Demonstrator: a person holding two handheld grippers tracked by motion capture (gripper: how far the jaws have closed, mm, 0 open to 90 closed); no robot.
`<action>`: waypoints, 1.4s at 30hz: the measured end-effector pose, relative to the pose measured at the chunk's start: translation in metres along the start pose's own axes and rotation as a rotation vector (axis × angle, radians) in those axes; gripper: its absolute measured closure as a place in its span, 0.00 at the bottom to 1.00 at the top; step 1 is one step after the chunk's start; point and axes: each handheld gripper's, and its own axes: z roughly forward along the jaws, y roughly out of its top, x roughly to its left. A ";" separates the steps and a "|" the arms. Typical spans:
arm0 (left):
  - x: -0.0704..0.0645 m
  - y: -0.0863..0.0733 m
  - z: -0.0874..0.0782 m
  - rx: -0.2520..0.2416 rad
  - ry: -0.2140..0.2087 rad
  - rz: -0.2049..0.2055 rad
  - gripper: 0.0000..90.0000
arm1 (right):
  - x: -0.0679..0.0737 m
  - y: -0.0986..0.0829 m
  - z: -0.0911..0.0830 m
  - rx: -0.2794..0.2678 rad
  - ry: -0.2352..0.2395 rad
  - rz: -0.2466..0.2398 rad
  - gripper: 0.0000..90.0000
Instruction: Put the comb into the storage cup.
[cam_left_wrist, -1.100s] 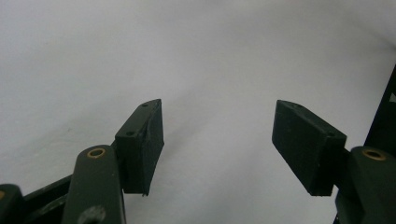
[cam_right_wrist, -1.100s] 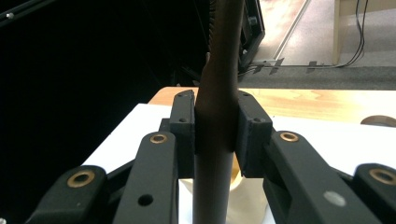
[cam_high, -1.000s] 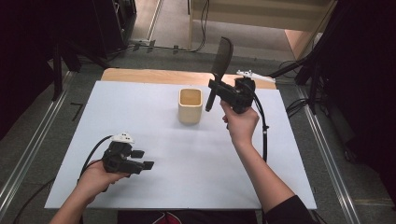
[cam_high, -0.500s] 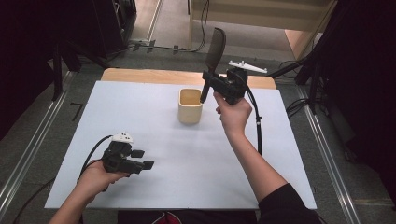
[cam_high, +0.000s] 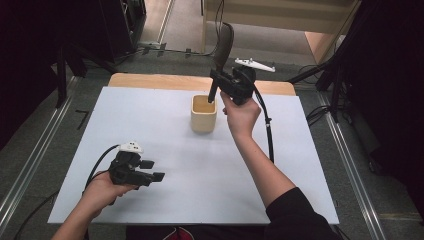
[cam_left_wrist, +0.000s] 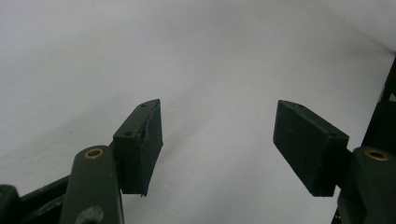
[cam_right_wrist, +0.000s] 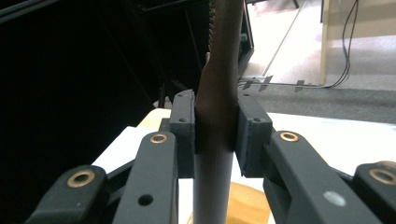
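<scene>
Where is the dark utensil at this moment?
In the high view, the dark utensil is clamped upright in the right gripper, its lower end just above the beige cup mid-table.

White rectangular sheet covers the tabletop, light wooden table edge bare along its 12 o'clock side. Metal floor rails run at 9 and 3 o'clock. Grey carpeted floor at 12 o'clock, black cables lying at 2 o'clock. Pale wooden furniture panel at 1 o'clock.

Grey floor (dark room), wooden bench
</scene>
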 end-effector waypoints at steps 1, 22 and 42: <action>0.000 0.000 0.000 0.000 0.000 0.000 0.38 | 0.000 0.000 0.001 -0.003 -0.004 -0.004 0.78; 0.000 0.000 0.001 -0.001 -0.007 0.000 0.38 | -0.003 -0.012 0.029 -0.024 -0.102 -0.062 0.78; 0.001 -0.003 0.001 0.006 -0.010 -0.001 0.38 | -0.016 -0.039 0.040 0.023 -0.096 -0.011 0.78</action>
